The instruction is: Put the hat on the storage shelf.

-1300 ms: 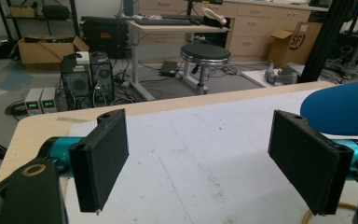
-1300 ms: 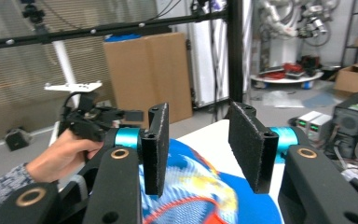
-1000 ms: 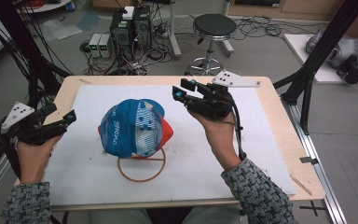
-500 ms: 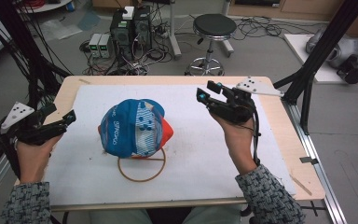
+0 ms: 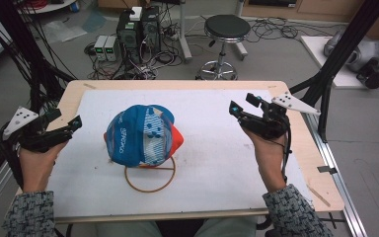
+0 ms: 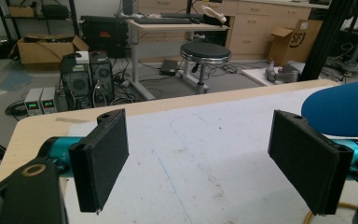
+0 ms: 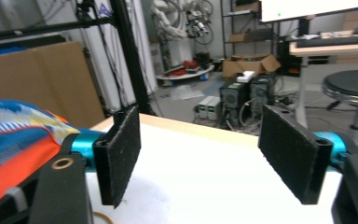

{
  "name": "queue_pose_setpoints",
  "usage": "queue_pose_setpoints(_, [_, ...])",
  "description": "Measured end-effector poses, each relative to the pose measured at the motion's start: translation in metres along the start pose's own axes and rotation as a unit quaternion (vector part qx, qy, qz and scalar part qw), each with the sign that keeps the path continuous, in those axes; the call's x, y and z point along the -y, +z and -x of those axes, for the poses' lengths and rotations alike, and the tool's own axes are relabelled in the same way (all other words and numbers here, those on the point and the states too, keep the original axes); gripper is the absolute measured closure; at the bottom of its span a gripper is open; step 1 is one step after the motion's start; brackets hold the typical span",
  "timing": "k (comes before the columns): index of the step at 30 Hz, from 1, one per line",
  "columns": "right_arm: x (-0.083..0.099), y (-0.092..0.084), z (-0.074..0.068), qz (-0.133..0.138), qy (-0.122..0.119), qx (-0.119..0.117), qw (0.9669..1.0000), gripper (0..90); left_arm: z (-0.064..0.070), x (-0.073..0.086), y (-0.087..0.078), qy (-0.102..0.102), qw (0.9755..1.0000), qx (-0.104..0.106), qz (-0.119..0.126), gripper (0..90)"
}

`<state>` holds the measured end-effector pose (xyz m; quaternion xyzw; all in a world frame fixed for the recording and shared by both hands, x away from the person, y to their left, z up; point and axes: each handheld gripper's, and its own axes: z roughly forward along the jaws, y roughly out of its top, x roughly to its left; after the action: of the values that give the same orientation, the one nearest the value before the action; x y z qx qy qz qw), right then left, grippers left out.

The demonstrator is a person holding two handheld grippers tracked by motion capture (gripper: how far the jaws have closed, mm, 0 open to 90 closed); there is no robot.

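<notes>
A blue cap [image 5: 143, 133] with a striped panel and an orange brim sits on a thin wooden ring [image 5: 149, 174] on the white mat [image 5: 217, 153]. My left gripper [image 5: 66, 118] hovers at the table's left edge, open and pointing at the cap, whose blue side [image 6: 342, 107] lies beyond its right jaw. My right gripper [image 5: 243, 102] is over the mat's right part, well clear of the cap. Its jaws have just been opening and stand wide with nothing between them. In the right gripper view [image 7: 200, 158] the cap [image 7: 14, 135] lies off to the left.
The wooden table's far edge [image 5: 177, 84] borders a floor with computer towers [image 5: 138, 24], cables and a round stool [image 5: 227, 29]. A black frame post [image 5: 345, 49] rises by the table's right far corner. Bare mat lies between the cap and my right gripper.
My right gripper has drawn away from the cap to the right and sunk a little, its jaws spreading wider. The left gripper and the cap have stayed put.
</notes>
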<state>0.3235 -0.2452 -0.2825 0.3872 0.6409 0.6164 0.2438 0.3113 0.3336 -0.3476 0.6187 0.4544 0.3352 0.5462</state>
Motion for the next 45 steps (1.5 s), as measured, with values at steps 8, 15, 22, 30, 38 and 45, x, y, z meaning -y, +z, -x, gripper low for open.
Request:
queue_pose_setpoints(8, [0.013, -0.014, 0.013, 0.006, 0.001, 0.044, 0.999, 14.8, 0.001, 0.0, 0.0, 0.001, 1.0, 0.002, -0.001, 20.3])
queue_pose_setpoints(15, [0.028, -0.025, 0.02, 0.014, -0.009, 0.066, 0.9977, 11.5, 0.001, 0.001, 0.001, 0.002, 1.0, 0.002, -0.003, 20.3])
queue_pose_setpoints(22, [0.038, -0.029, 0.021, 0.022, -0.022, 0.072, 0.9969, 10.9, 0.001, 0.003, 0.0, 0.0, 1.0, 0.0, -0.005, 20.3])
queue_pose_setpoints(30, [0.057, -0.031, 0.025, 0.019, -0.014, 0.075, 0.9969, 10.9, 0.001, 0.003, -0.001, 0.001, 1.0, 0.0, -0.004, 20.3])
queue_pose_setpoints(38, [0.077, -0.036, 0.03, 0.009, -0.01, 0.087, 0.9961, 11.0, 0.001, 0.004, 0.0, 0.002, 1.0, 0.0, -0.008, 20.3])
queue_pose_setpoints(45, [0.095, -0.039, 0.036, 0.002, -0.006, 0.096, 0.9954, 10.9, 0.0, 0.004, 0.0, 0.001, 1.0, -0.001, -0.008, 20.3])
